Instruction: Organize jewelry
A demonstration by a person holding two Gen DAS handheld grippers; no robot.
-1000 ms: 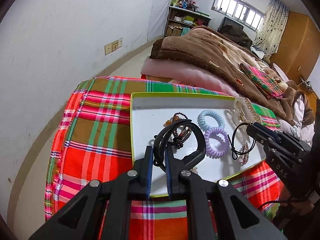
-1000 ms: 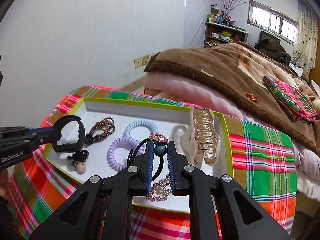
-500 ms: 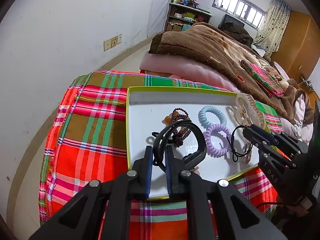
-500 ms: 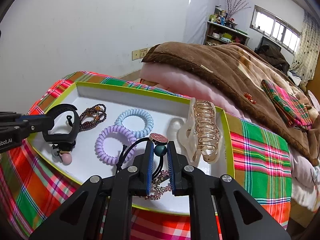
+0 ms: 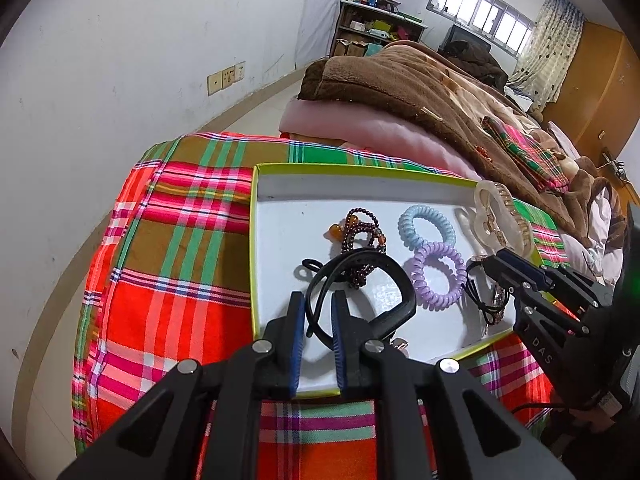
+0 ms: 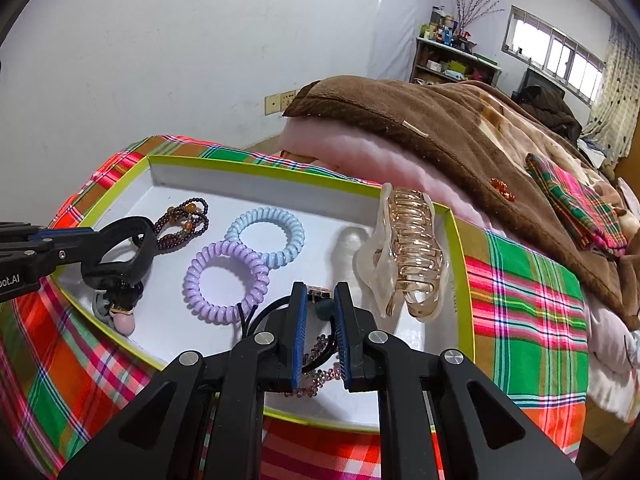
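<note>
Left gripper (image 5: 318, 300), jaws just easing apart, is pinching a black band (image 5: 360, 276) at lower centre, while right gripper (image 6: 320, 296) is pinching a beaded hair tie (image 6: 322, 308) over the tray (image 6: 256, 172).

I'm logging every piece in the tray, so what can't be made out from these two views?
- Beaded chain, right wrist view: mostly behind the right gripper, length unclear.
- Charm hair tie, right wrist view: the charm's face hidden between the pads.
- Pink and grey bobbles, right wrist view: partly under the black band; in the left wrist view the left gripper covers them.
- Tray near edge: blocked by grippers in both views.
</note>
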